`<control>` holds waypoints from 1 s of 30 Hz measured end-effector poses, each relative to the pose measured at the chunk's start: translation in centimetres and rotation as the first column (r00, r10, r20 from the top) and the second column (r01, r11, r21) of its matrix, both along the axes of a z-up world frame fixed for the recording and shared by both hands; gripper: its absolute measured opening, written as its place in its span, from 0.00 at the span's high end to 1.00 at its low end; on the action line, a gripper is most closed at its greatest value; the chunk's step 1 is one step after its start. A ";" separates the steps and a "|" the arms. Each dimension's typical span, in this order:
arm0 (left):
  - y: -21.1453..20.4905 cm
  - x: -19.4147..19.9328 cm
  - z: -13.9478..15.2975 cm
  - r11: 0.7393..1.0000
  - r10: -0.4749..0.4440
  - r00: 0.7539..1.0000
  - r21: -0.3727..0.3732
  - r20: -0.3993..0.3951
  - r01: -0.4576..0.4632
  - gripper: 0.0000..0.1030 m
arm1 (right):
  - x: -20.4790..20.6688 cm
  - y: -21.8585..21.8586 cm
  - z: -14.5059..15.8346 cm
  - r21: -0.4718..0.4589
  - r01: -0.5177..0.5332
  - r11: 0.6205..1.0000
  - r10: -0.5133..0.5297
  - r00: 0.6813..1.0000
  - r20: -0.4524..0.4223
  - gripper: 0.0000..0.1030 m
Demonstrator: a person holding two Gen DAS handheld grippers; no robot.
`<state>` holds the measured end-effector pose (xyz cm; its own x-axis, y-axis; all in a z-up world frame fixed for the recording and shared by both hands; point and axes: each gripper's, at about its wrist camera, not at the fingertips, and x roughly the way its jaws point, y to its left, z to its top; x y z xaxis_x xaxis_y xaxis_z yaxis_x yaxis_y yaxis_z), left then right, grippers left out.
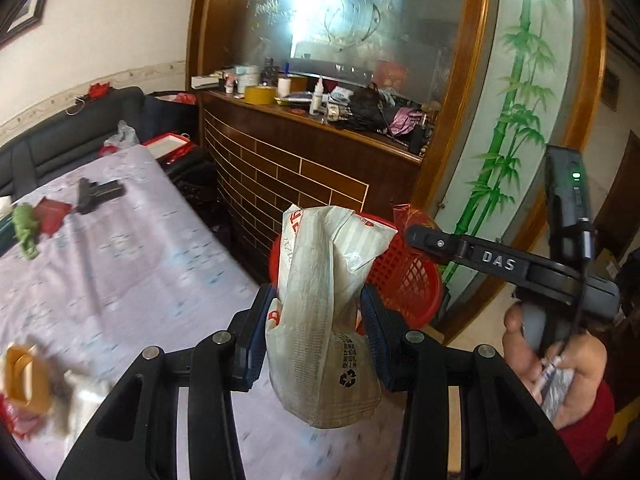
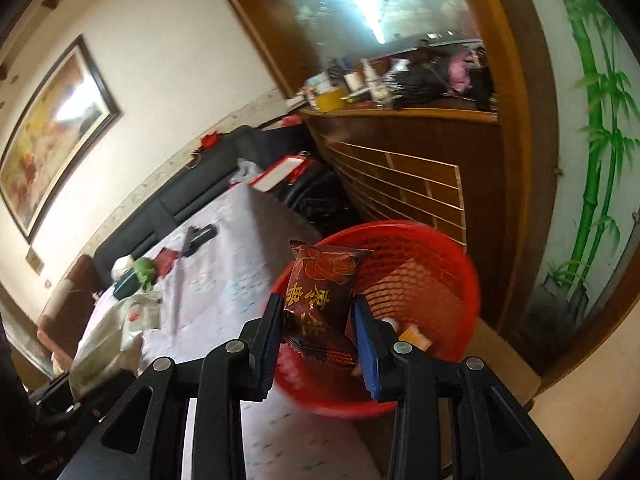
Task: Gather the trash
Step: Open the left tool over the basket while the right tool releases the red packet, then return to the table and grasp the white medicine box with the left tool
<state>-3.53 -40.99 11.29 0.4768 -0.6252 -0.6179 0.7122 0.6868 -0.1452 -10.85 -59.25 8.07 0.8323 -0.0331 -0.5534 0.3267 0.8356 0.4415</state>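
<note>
Two grippers are seen, each clamped on a piece of trash. The left gripper (image 1: 318,340) is closed on a crumpled white wrapper (image 1: 324,320), held above the table (image 1: 120,272), with the red basket (image 1: 404,280) just behind it at 1 o'clock. The right gripper (image 2: 316,340) is pinched on a dark red snack packet (image 2: 320,300), held over the basket's (image 2: 440,264) near rim. More litter is left on the table at 9 o'clock, a bit blurry: a green thing (image 1: 26,232) and a red packet (image 1: 50,214).
</note>
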 end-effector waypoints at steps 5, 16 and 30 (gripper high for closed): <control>-4.1 2.5 -1.9 1.000 -0.020 0.999 0.014 -0.049 0.021 0.34 | 1.7 -2.8 -0.8 0.009 0.036 0.999 -0.035 0.999 -0.018 0.56; 4.5 0.9 -2.8 0.997 0.063 0.996 0.051 -0.059 -0.060 0.33 | -0.2 0.8 -0.6 0.000 -0.065 0.998 0.065 0.997 0.031 0.45; 20.0 -0.9 -6.2 0.944 0.268 0.963 0.194 0.014 -0.266 0.24 | 3.0 17.7 -2.7 -0.053 -0.404 0.913 0.401 0.914 -0.054 0.45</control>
<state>-4.41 -20.97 5.14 0.6015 -0.3447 -0.7207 0.4978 0.8673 0.0006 -7.83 -41.54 5.34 0.7586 0.2651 -0.5952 -0.0263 0.9252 0.3786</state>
